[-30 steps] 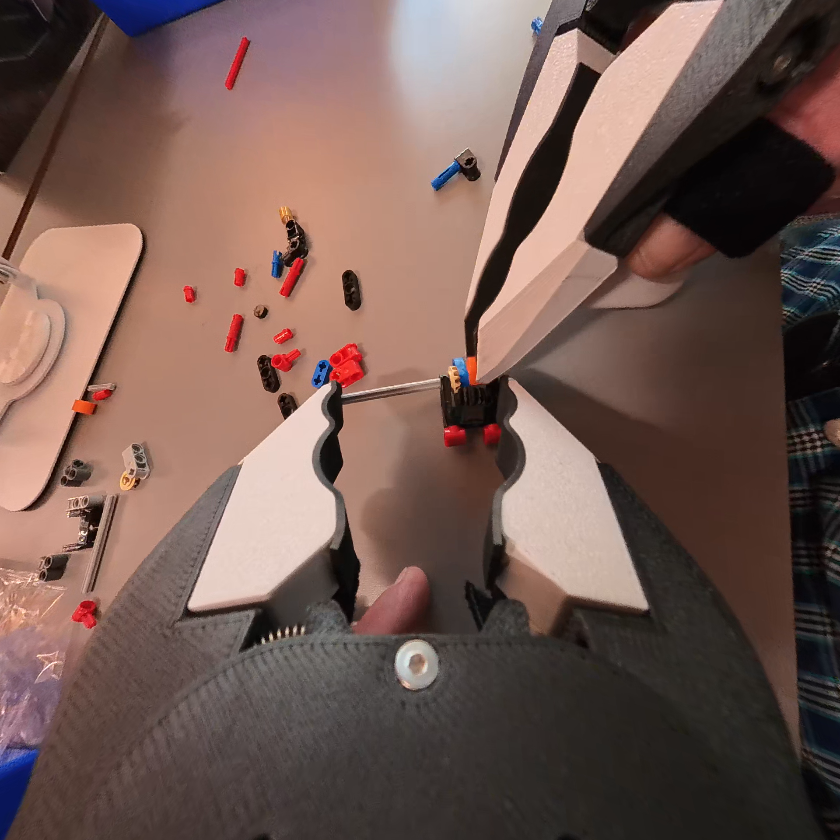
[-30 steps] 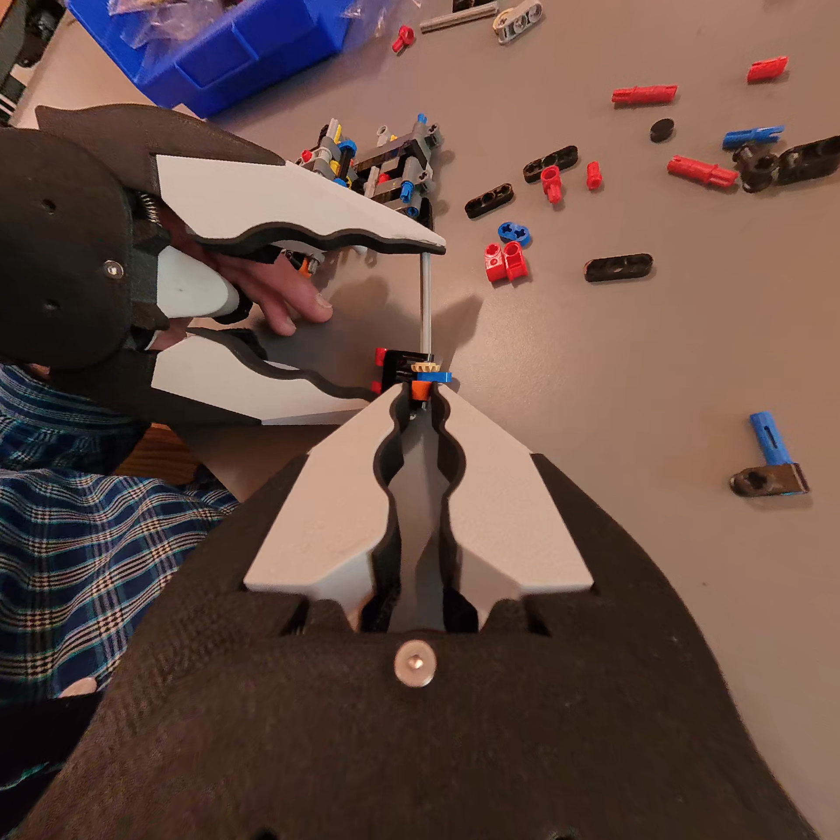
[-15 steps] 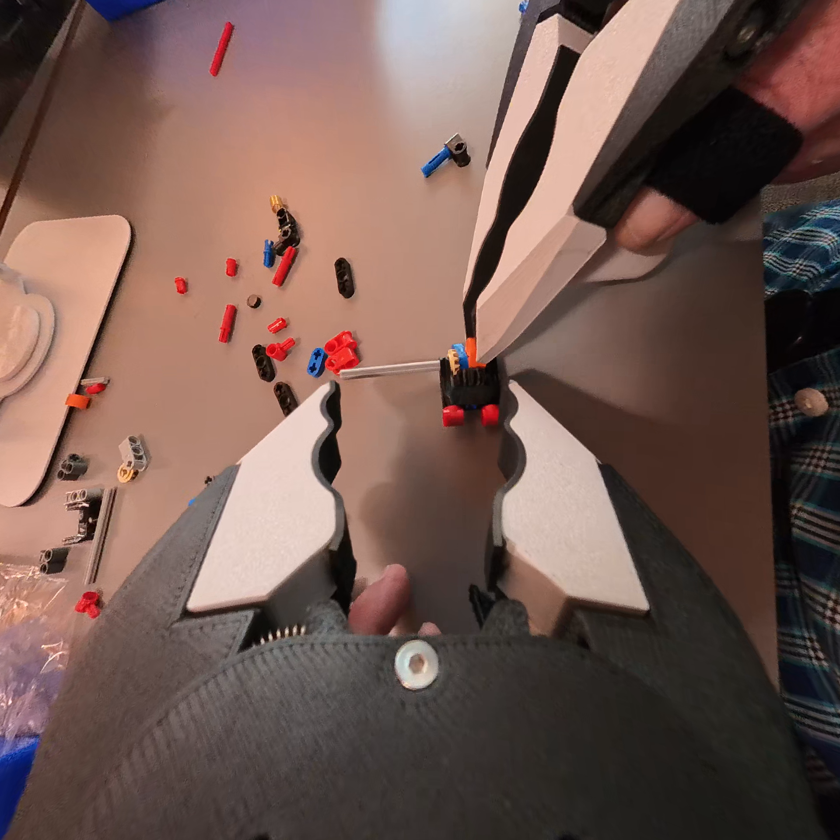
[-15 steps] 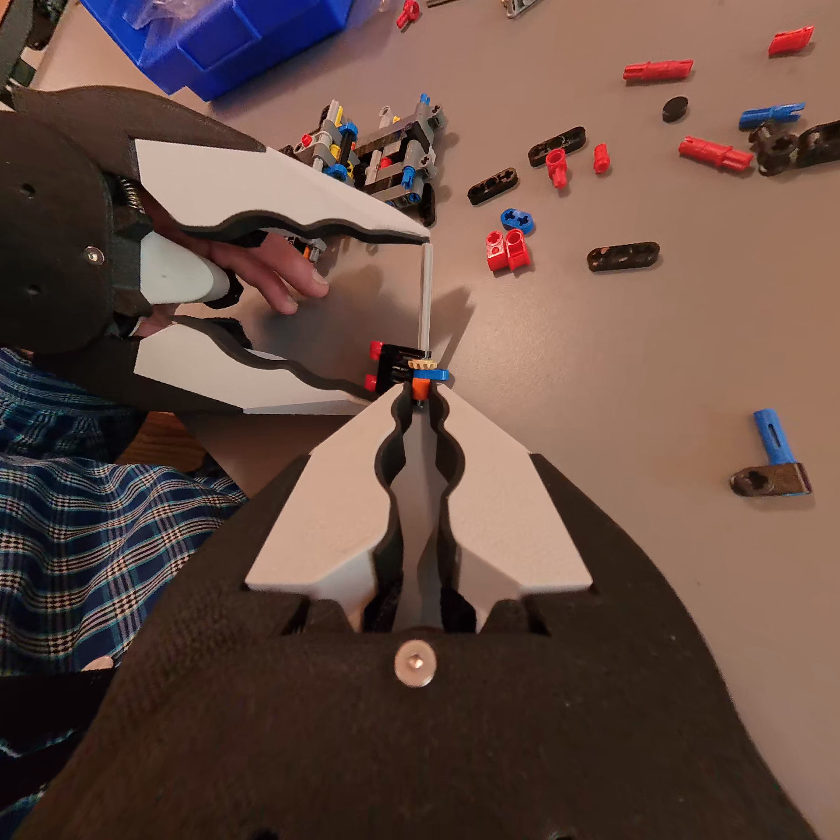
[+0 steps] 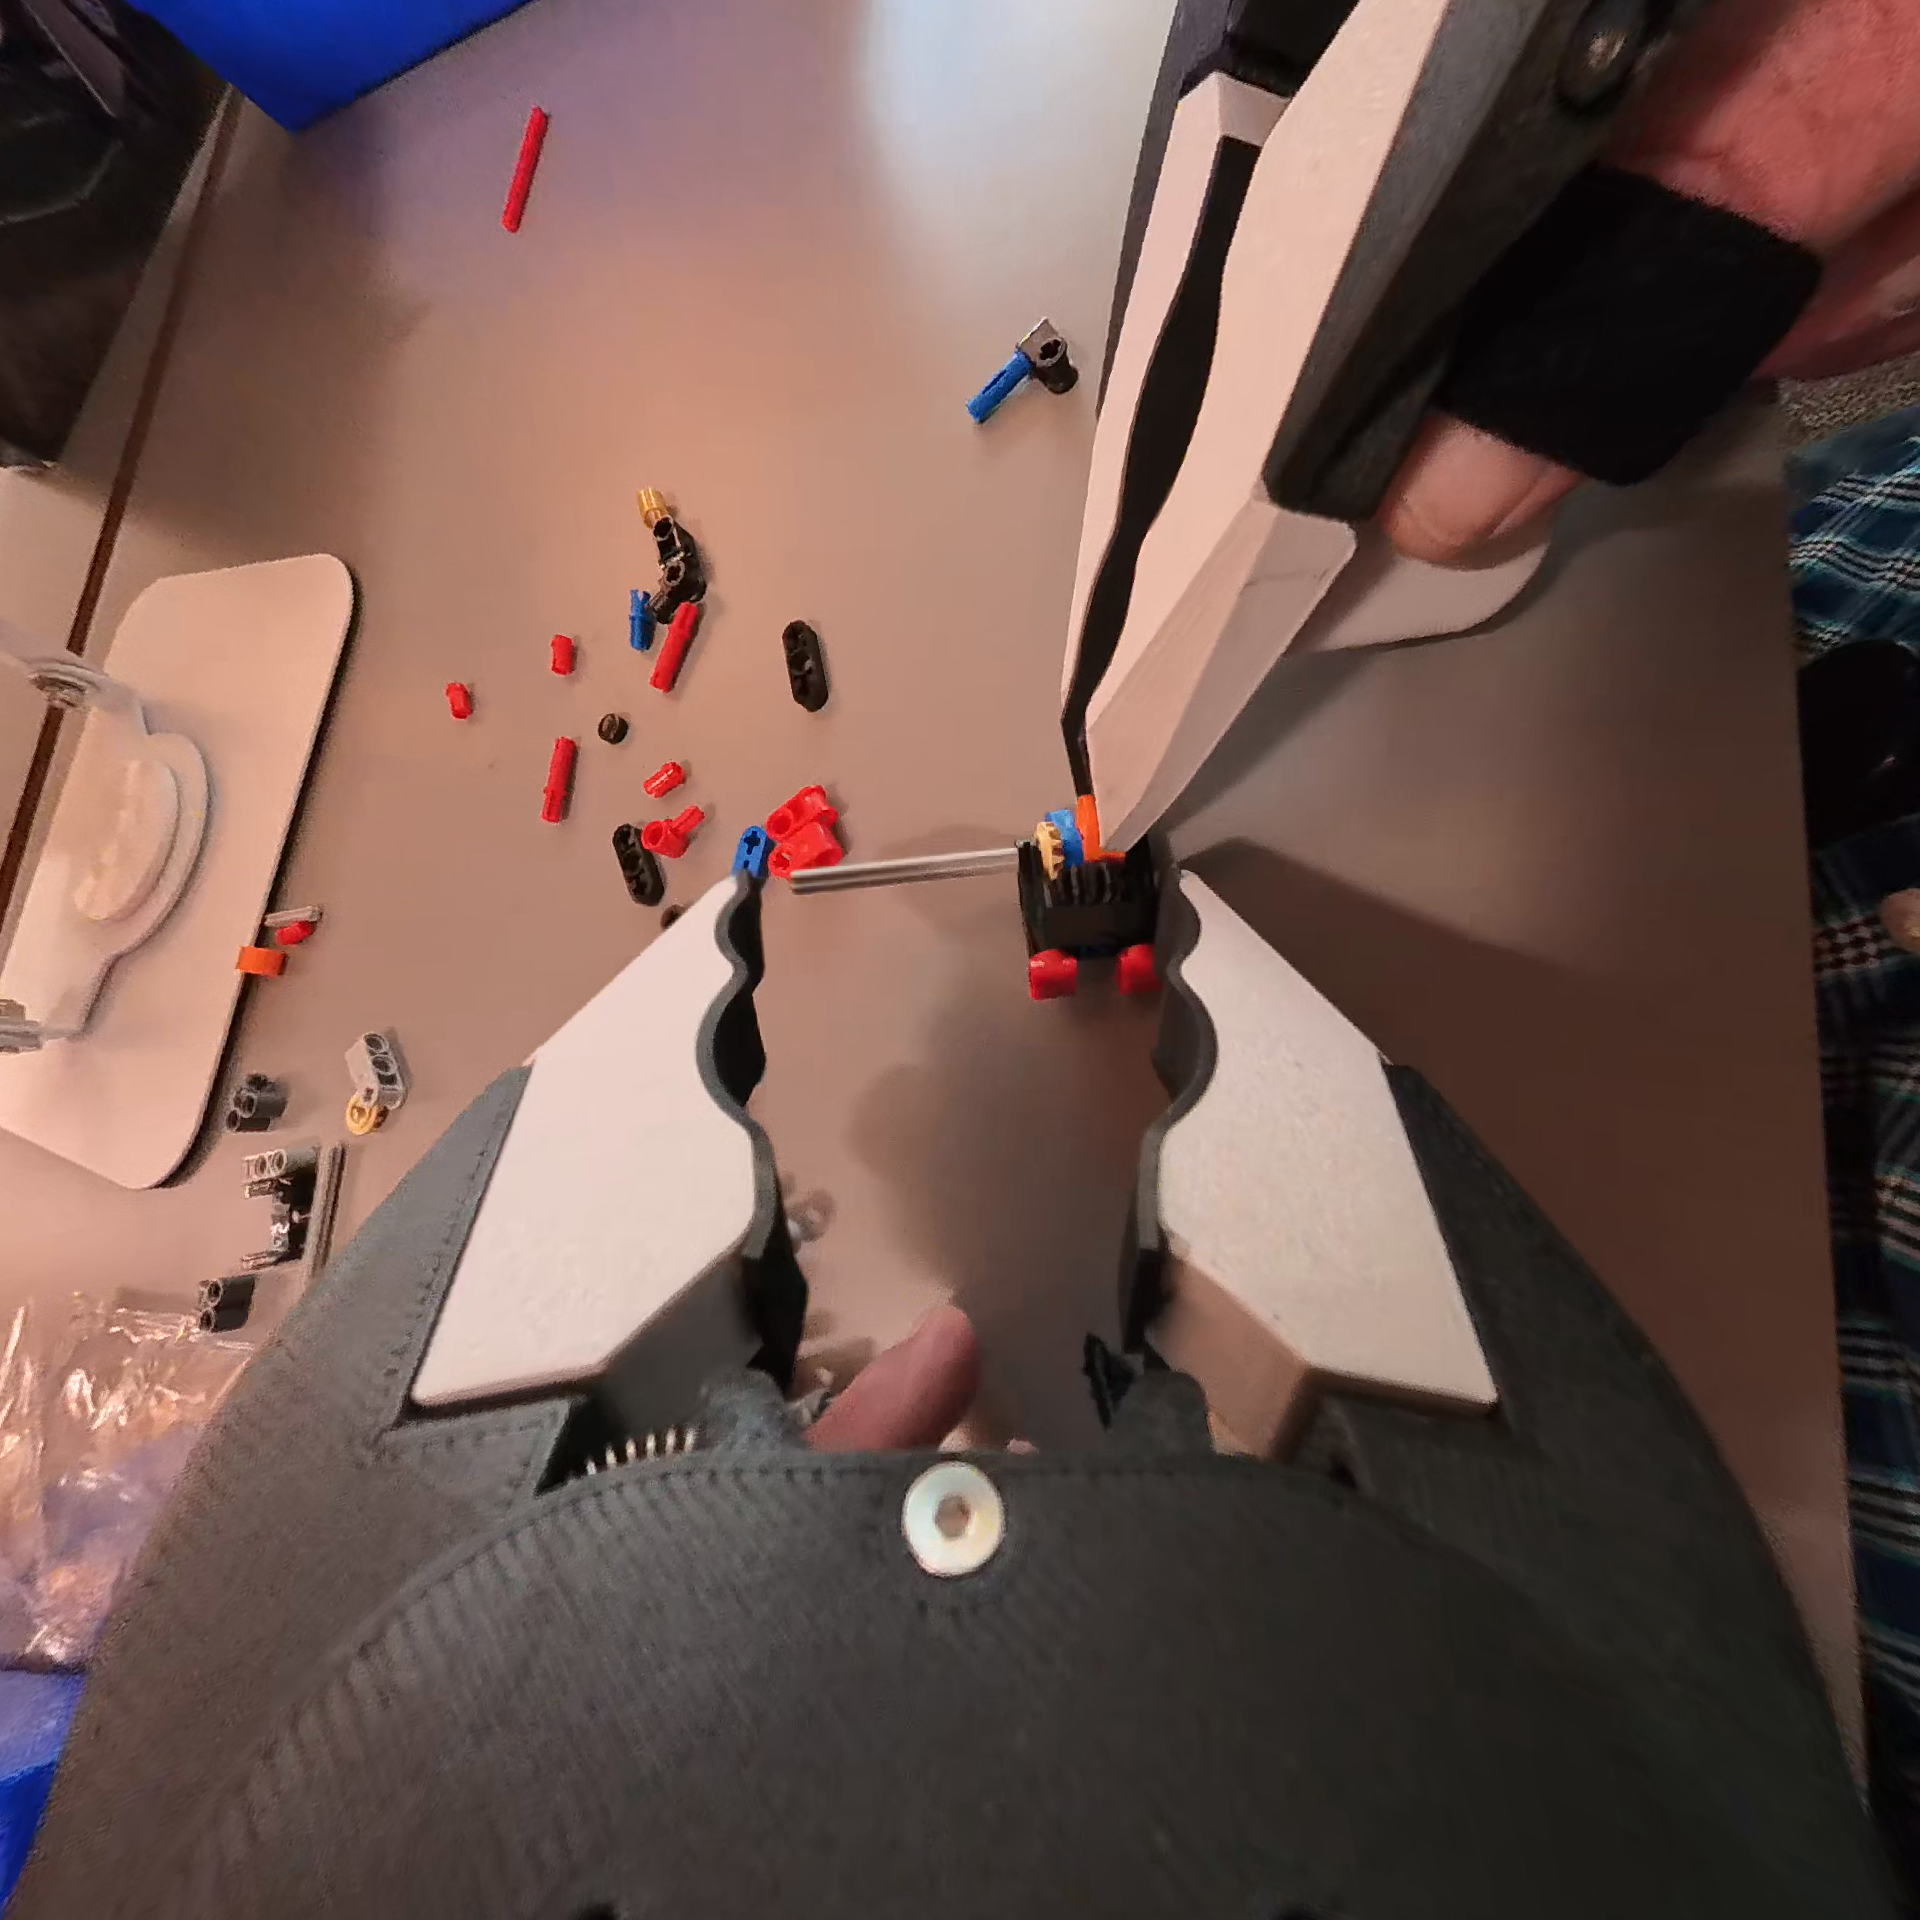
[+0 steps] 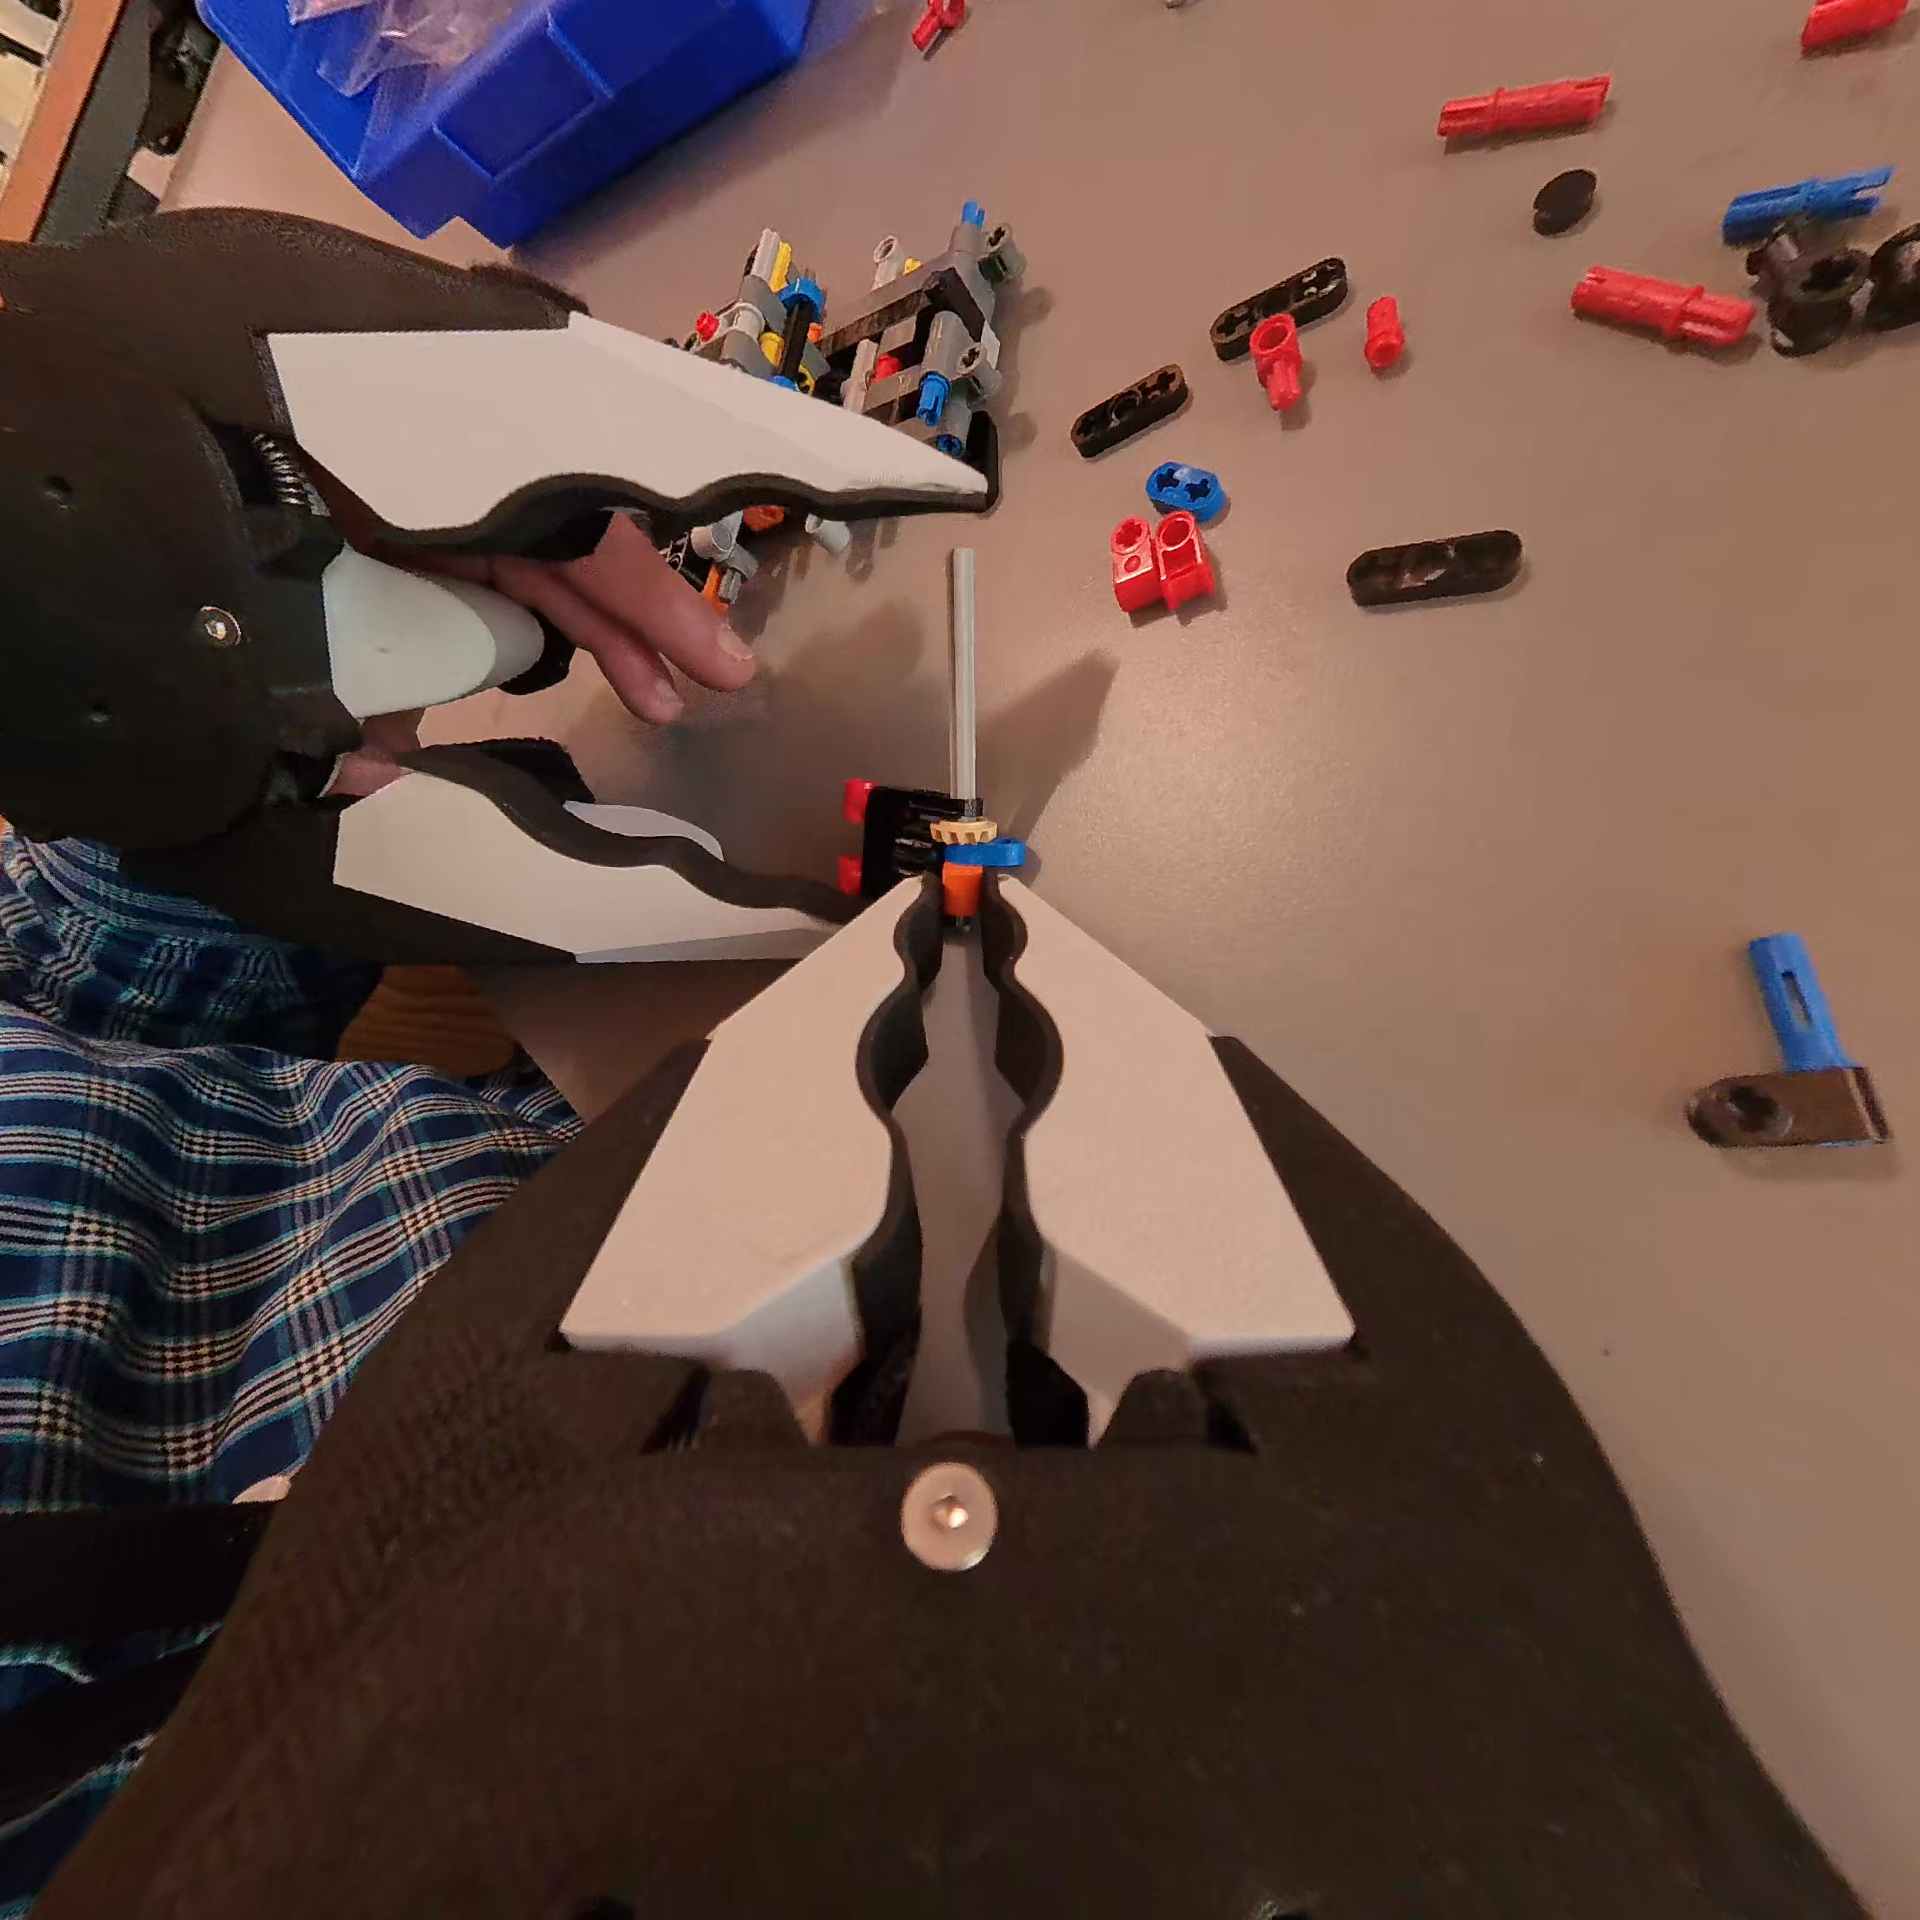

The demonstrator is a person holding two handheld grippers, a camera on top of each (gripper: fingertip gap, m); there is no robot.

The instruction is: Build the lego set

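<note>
A small lego assembly (image 5: 1086, 904) sits on the grey table: a black ribbed block with two red pins and a grey axle (image 5: 904, 868) carrying a tan gear (image 5: 1049, 842), a blue piece and an orange bush (image 5: 1088, 816). My right gripper (image 6: 961, 896) is shut on the orange bush (image 6: 961, 888) at the axle's (image 6: 963, 665) near end. My left gripper (image 5: 961, 894) is open and empty. Its right finger stands beside the black block and its left fingertip (image 5: 740, 904) lies just short of the axle's free end.
A larger half-built assembly (image 6: 883, 322) lies behind the left gripper (image 6: 904, 701). Loose red, black and blue parts (image 6: 1164, 561) are scattered beyond the axle. A blue bin (image 6: 520, 94) stands at the far left, and a blue-and-black piece (image 6: 1787, 1081) lies to the right. A pale board (image 5: 197, 852) is at the left.
My left gripper has drawn slightly away, so its fingertip no longer touches the axle's free end. My right gripper stays shut on the orange bush.
</note>
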